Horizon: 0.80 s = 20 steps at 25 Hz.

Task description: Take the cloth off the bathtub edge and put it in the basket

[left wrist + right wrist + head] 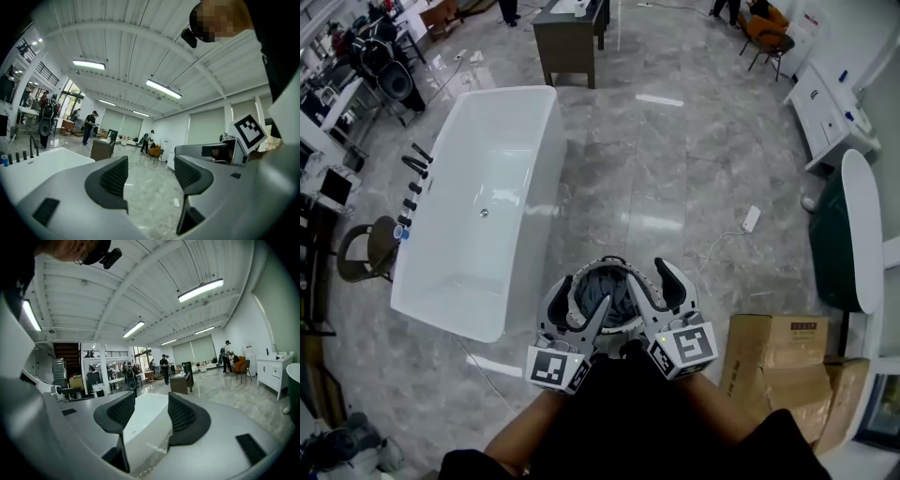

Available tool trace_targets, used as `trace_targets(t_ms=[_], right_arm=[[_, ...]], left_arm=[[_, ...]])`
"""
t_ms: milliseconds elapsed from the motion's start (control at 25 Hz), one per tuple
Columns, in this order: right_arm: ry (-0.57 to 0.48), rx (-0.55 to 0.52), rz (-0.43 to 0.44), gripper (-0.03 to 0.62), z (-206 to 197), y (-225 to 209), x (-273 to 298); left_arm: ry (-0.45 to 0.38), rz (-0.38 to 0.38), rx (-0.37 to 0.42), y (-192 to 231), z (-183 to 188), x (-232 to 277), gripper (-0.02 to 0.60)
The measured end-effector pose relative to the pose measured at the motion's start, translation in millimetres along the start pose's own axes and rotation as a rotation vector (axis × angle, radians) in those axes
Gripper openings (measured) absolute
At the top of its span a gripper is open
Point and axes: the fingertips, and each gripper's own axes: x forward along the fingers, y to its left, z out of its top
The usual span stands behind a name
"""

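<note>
Your left claw (577,305) and right claw (654,289) both gape wide and hold nothing, just over the basket (614,261). The grey cloth (605,286) lies inside it. The bathtub (534,211) edge looks bare, so the task seems done.

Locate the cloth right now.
In the head view, the cloth lies in the basket, low centre, seen between the left gripper and right gripper, right of the bathtub.
</note>
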Motion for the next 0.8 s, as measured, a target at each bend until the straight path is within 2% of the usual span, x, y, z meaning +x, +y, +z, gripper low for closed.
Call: trace_targets(t_ms=[40, 80, 160, 200, 360, 560, 800], right_arm=[[-0.021, -0.013, -0.001, 0.224, 7.0, 3.2, -2.0], [-0.036, -0.025, 0.001, 0.213, 11.8, 6.3, -4.2], [-0.052, -0.039, 0.009, 0.159, 16.2, 12.3, -7.6], [-0.054, -0.04, 0.014, 0.13, 16.2, 14.9, -8.4], [-0.046, -0.022, 0.033, 0.048, 9.5, 22.5, -9.1], [-0.028, -0.045, 0.041, 0.038, 9.2, 29.3, -4.5], [-0.021, -0.097, 0.011, 0.037, 9.9, 27.4, -3.4]], left_arm=[[-0.017, 0.0, 0.006, -0.3, 8.7, -3.0, 0.303], [-0.034, 0.0, 0.012, -0.7, 16.5, -6.2, 0.256], [-0.068, 0.004, 0.021, 0.6, 29.9, -12.6, 0.097], [-0.082, 0.009, 0.024, 2.4, 34.8, -15.0, 0.054], [-0.099, -0.001, 0.032, 6.2, 42.9, -19.6, 0.015], [-0.048, 0.0, 0.088, 9.2, 45.3, -17.0, 0.014], [-0.039, 0.004, 0.079, 17.2, 42.6, -6.6, 0.014]])
